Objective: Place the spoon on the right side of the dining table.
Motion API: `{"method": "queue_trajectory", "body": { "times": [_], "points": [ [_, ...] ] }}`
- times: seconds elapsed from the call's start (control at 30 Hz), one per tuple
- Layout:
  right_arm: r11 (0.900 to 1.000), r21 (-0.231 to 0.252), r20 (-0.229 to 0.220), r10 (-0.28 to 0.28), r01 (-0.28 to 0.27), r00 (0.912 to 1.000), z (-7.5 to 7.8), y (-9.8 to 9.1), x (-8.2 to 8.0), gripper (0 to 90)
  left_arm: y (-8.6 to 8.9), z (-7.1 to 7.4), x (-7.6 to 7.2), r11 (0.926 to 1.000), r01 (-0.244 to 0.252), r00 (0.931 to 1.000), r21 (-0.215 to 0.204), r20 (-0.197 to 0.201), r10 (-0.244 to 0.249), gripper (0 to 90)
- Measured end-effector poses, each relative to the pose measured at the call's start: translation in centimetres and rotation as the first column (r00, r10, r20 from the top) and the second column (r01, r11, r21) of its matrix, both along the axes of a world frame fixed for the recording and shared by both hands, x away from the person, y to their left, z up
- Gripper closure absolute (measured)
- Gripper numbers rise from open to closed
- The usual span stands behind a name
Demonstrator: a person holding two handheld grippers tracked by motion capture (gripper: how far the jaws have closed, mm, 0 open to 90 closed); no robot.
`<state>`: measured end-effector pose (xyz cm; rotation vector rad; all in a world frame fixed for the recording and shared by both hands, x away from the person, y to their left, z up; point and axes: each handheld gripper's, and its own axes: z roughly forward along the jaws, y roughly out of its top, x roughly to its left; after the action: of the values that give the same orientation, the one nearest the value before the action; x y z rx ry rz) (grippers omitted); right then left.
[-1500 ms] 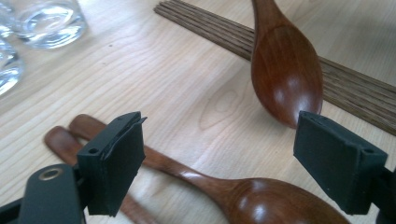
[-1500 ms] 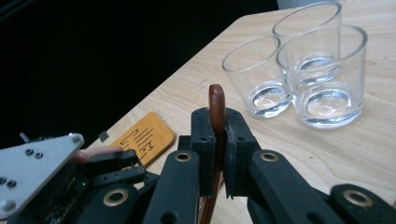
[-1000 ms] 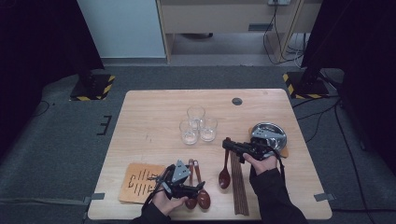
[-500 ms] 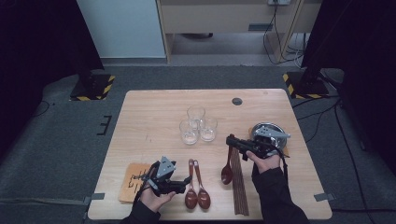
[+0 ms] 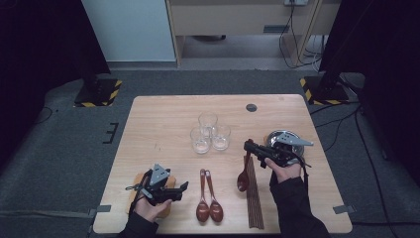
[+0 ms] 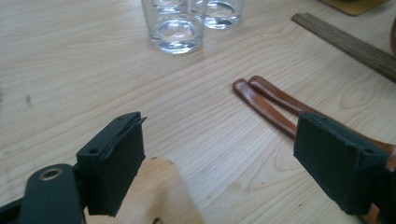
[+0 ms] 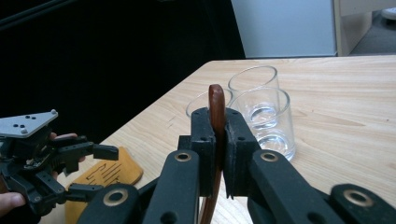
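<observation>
Down at the near edge of the table [image 5: 163, 114], the left gripper [image 5: 181, 191] hovers low over the wood with its jaws spread wide and nothing between them; in the left gripper view the two black pads [image 6: 120, 158] frame bare tabletop, with the corner of a tan wooden coaster [image 6: 163, 186] just under the near pad. Just to its right lie two brown spoons [image 5: 208, 198] side by side, bowls toward the person, handles pointing away, touching or very nearly so. Next along, a bundle of dark chopsticks [image 5: 253, 193] runs straight up the table, and right beside it sits a third spoon [image 5: 242, 178], and here's the grip: the right gripper [image 5: 247, 147] has its jaws clamped tight on that spoon's handle, the bowl down near the table beside the chopsticks. The right gripper view shows it clearly, the reddish-brown handle [image 7: 216, 112] standing up between the closed pads. Just behind the right hand rests a metal bowl [image 5: 277, 138]. Farther up, around mid-table, three clear glasses [image 5: 210, 133] cluster together, touching. Beyond them, near the far edge, sits a small dark round disc [image 5: 251, 107].
</observation>
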<state>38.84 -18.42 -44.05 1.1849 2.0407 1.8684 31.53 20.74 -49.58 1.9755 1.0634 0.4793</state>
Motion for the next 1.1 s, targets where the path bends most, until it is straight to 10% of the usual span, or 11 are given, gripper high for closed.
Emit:
{"method": "queue_trajectory", "body": {
  "times": [1.1],
  "points": [
    [0.9963, -0.004, 0.053, -0.086, 0.086, 0.9949, 0.9, -1.6, 0.9, 84.7, 4.6, -2.3, 0.8, 0.9820, -0.161, 0.9830, 0.100, -0.073, 0.168, 10.6]
  ]
}}
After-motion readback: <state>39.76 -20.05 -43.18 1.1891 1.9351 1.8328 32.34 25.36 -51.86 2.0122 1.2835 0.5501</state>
